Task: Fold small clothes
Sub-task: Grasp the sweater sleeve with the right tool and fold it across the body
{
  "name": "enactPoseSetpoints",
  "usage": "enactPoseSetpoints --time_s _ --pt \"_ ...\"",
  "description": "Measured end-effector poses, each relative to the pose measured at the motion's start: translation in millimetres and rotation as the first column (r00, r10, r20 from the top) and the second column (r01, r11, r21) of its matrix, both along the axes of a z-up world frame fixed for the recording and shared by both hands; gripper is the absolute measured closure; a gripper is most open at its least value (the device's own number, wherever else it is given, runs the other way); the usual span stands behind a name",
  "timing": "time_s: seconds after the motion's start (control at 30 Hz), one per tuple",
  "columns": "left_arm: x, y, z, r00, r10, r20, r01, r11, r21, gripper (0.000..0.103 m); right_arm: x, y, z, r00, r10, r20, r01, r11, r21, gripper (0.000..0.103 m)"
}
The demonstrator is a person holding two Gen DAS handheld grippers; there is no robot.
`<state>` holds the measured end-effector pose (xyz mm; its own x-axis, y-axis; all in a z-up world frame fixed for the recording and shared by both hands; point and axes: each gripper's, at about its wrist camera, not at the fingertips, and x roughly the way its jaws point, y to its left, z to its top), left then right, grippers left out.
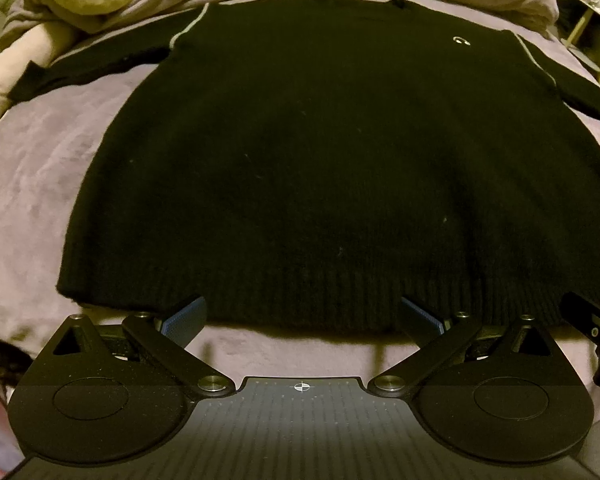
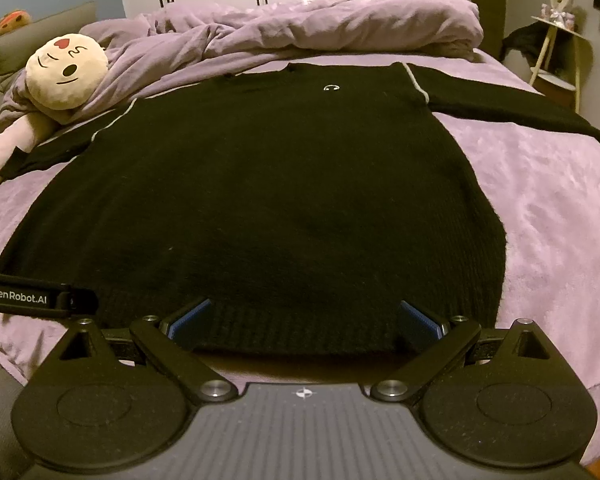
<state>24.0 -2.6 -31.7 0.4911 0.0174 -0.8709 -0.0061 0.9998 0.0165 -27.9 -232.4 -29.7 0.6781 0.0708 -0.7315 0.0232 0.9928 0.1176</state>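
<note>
A black knit sweater (image 1: 320,152) (image 2: 260,200) lies flat on the purple blanket, hem nearest me, both sleeves spread out to the sides. Pale piping runs along each shoulder seam and a small white logo (image 2: 331,87) sits on the chest. My left gripper (image 1: 302,314) is open, its blue-padded fingers spread wide just at the ribbed hem, left of its middle. My right gripper (image 2: 304,318) is open too, its fingers at the hem toward the right side. Neither holds any cloth. The other gripper's body shows at the frame edge in each view.
A purple blanket (image 2: 548,220) covers the bed. A bunched purple duvet (image 2: 320,28) lies beyond the collar. A cream plush toy (image 2: 66,70) rests by the left sleeve. A small side table (image 2: 556,52) stands at the far right, white wardrobe doors behind.
</note>
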Motion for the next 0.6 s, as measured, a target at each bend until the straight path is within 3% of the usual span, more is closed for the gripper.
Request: enactPoseSetpoints --time_s 0.4,0.6 --pt "7.8 -2.7 -7.7 1.0 0.0 -0.019 0.001 1.0 0.012 0.0 2.3 -25.7 -9.0 0.999 -0.038 0.015 0.037 0.998 0.059 0.008" --pt "27.4 0.6 6.9 0.999 0.034 0.029 -0.033 0.999 -0.021 0.0 36.1 -122.8 0.0 0.971 -0.221 0.095 0.196 0.956 0.218 0.024"
